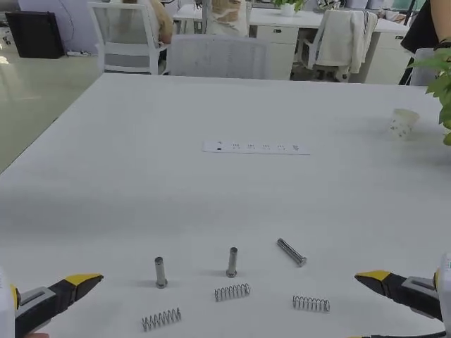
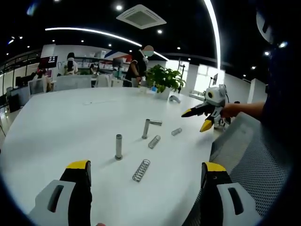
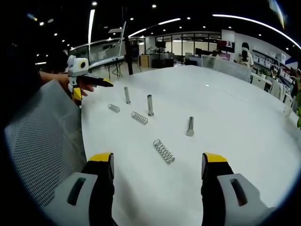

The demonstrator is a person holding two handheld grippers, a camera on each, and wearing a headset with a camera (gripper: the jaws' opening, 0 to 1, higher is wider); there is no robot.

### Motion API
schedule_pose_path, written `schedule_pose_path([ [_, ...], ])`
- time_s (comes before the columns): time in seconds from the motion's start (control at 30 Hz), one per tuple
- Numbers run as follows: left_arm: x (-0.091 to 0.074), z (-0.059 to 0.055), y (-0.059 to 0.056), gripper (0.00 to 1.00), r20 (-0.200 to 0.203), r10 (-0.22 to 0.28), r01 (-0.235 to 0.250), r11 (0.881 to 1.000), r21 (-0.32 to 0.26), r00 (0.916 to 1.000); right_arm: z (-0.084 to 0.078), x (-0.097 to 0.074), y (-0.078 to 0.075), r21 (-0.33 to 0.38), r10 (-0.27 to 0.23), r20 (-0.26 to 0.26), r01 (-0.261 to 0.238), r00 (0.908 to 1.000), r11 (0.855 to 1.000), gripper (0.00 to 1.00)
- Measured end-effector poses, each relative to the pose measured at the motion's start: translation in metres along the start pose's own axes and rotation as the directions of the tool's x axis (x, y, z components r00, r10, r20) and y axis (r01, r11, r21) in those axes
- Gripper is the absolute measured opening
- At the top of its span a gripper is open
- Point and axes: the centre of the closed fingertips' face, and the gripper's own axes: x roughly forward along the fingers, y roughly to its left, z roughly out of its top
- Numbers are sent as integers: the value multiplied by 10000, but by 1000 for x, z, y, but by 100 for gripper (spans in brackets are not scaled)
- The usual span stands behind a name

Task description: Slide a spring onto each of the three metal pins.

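Pins: three metal pins on the white table (image 1: pixel 106 176); the left pin (image 1: pixel 161 272) and the middle pin (image 1: pixel 232 262) stand up straight; the right pin (image 1: pixel 291 252) lies on its side
Springs: three, all lying flat on the table; the left spring (image 1: pixel 161 319), the middle spring (image 1: pixel 232 291) and the right spring (image 1: pixel 311 303); each one lies near a pin, on the person's side of it, not touching it; every pin is bare
Left gripper (image 2: pixel 146 167): jaws wide apart; holding nothing; low over the table edge, left of the pins and well apart from them
Right gripper (image 3: pixel 157 157): jaws wide apart; holding nothing; low over the table edge, right of the springs
Other things: one paper cup (image 1: pixel 404 123) far off on the right; one white strip (image 1: pixel 256 147) in the middle of the table
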Motion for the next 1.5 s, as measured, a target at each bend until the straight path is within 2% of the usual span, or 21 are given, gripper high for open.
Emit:
schedule_pose_path([
  [1.5, -2, -2, -1, 94, 29, 269, -268, 9996, -63, 9996, 1, 5, -4, -23, 130, 35, -130, 9999, 9999, 75],
])
